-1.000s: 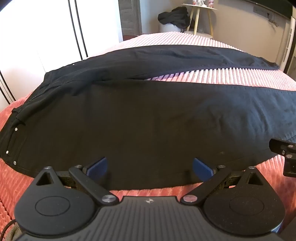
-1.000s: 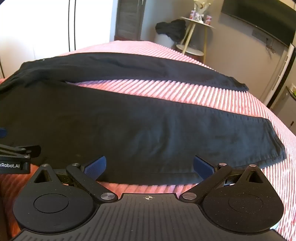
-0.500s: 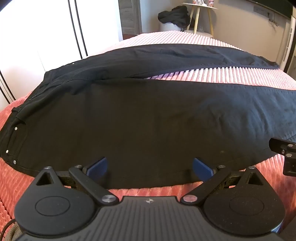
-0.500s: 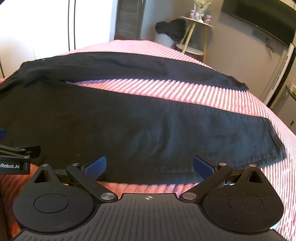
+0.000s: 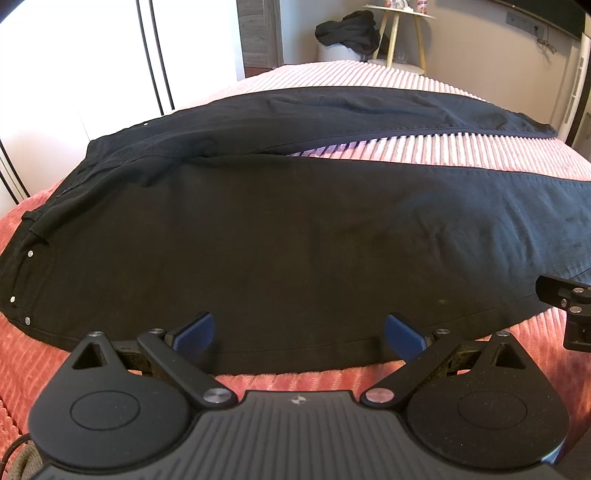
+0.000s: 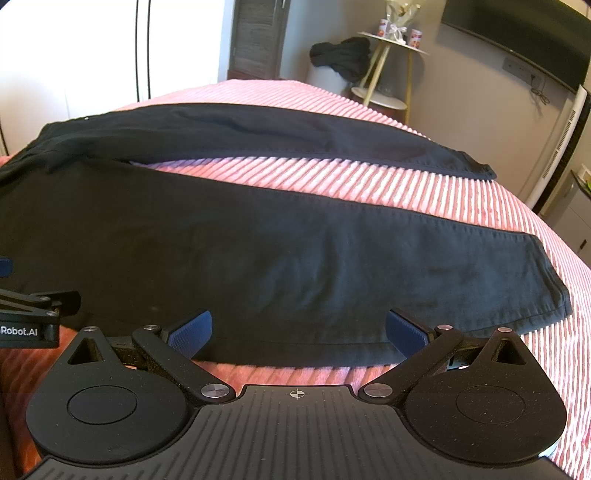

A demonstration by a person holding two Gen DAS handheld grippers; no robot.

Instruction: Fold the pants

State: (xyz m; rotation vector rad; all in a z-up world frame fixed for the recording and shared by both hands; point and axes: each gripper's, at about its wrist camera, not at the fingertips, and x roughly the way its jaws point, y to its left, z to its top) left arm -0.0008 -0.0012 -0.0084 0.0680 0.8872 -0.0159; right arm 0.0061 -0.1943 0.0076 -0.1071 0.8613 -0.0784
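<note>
Left wrist view: both claws, left (image 5: 299,332) and right (image 6: 298,330), gape wide; soft, limp pants (image 5: 295,236) ahead look best pinched at the near hem.

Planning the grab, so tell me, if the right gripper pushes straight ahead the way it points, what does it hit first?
Most likely the near leg of the black pants: the open right gripper sits at its near hem edge on the pink bedspread. Height above the cloth is unclear.

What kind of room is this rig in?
Likely a bedroom: black pants spread on a pink ribbed bedspread, a small side table and a wall-mounted TV beyond.
</note>
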